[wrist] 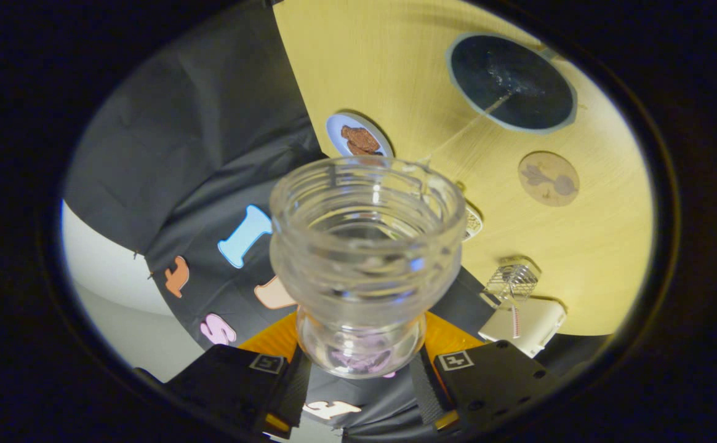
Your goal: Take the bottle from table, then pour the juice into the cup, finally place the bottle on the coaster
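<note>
Pouring underway: claw clamped on neck of clear ribbed plastic bottle, tipped, thin stream arcing from mouth into dark round cup on pale wooden bench. Risks: stream drifts past rim, wets bench; slick neck twists between fingers. Round wooden coaster waits beside cup.

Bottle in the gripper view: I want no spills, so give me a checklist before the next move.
1. Claw shut on the bottle, both fingers at its neck: ok.
2. Bottle tipped, open mouth toward the table: ok.
3. Thin stream lands inside the dark cup: ok.
4. Juice left in the bottle: cannot tell.
5. Round patterned coaster beside the cup is bare: ok.
6. Spill on the table: cannot tell.
</note>
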